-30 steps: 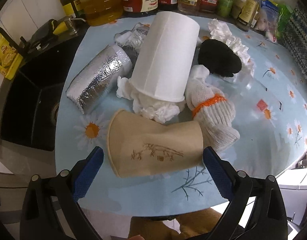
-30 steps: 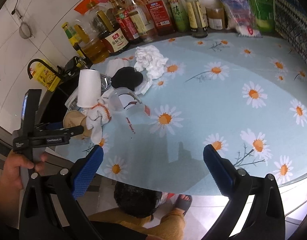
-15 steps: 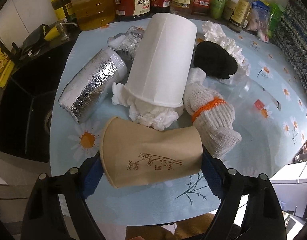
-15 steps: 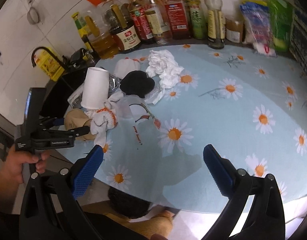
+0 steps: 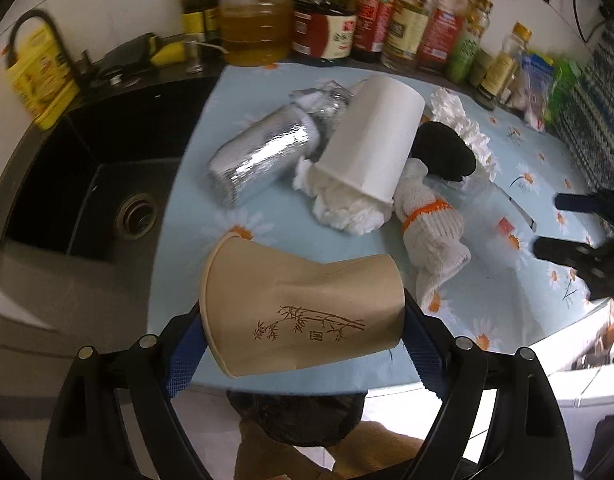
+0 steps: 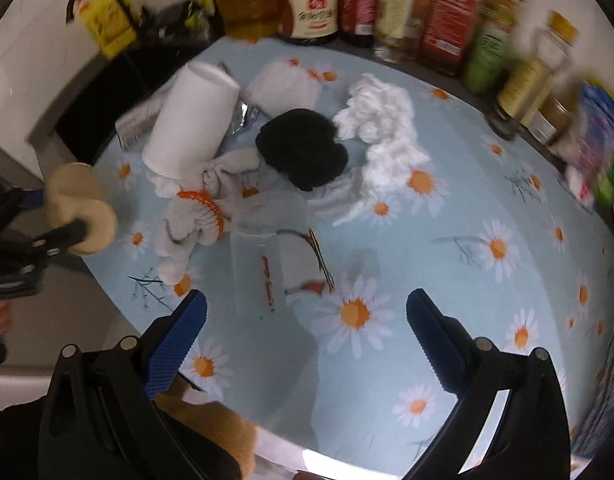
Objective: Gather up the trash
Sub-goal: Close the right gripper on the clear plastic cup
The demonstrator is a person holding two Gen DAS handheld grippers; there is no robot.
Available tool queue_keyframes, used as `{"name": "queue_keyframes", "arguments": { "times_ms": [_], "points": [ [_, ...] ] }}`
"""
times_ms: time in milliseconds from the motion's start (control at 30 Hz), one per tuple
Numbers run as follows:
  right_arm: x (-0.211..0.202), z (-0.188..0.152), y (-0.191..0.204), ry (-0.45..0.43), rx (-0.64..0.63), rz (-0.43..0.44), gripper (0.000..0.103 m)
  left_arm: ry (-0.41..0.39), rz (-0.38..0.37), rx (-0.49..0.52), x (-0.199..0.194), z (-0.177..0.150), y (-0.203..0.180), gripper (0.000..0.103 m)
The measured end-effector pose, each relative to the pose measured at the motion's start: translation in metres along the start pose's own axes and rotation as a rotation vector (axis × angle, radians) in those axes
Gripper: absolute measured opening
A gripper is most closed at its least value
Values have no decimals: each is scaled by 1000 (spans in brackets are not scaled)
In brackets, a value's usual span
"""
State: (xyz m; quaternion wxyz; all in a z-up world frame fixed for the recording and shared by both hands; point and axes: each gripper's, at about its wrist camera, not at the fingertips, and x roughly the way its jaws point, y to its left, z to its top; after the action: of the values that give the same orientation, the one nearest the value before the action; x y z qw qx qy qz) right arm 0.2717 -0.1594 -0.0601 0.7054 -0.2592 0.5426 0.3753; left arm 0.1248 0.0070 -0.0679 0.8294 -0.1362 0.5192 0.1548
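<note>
My left tongs [image 5: 303, 340] are gripping the brown cup [image 5: 303, 316] end to end, one blue pad on its rim, the other on its base. The cup is lying sideways between them, dented along its upper side, its bamboo print facing me. The jaws have just been closing in on it, and it is hanging off the table [image 5: 195, 184] over the near edge; from the right wrist view the cup [image 6: 81, 208] is showing clear of the cloth at the table's left corner.

My right tongs [image 6: 307, 334] are standing open with nothing between the pads, hovering over the daisy cloth [image 6: 467, 200] just short of a clear plastic wrapper [image 6: 263, 256], which I think is lying flat, though blur is making that hard to say.

The rest of the trash is sitting in a heap behind the brown cup: a white cup [image 5: 371, 144] tipped mouth-down onto a tissue wad [image 5: 347, 212], a foil roll [image 5: 263, 160] to its left, a knit glove [image 5: 431, 236] with an orange band to its right, a black lump [image 5: 443, 152] and more tissue [image 5: 463, 124] behind. Bottles [image 5: 327, 20] are lining the back edge, and the sink [image 5: 87, 184] is lying to the left.
</note>
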Motion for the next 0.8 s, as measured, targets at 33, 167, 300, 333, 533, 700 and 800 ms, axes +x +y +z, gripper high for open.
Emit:
{"name": "queue_keyframes", "arguments": {
  "times_ms": [33,167,300,333,533,700,800],
  "points": [
    [6,5,3,17,-29,-7,99,0,8,-16,-4,-4,2,84],
    [29,16,17,86,-131,-29,99,-10,27,-80,-18,-21,8,84],
    [50,20,23,135,-166,-42,86,-12,29,-128,-25,-37,14,84],
    [54,20,22,147,-155,-35,79,-12,29,-140,-27,-40,16,84],
    [54,22,16,133,-75,17,67,7,36,-171,-25,-51,31,84],
    [53,18,14,112,-43,28,65,11,32,-182,-24,-55,36,84],
    [55,10,13,108,-18,40,62,18,11,-177,-20,-56,35,84]
  ]
}}
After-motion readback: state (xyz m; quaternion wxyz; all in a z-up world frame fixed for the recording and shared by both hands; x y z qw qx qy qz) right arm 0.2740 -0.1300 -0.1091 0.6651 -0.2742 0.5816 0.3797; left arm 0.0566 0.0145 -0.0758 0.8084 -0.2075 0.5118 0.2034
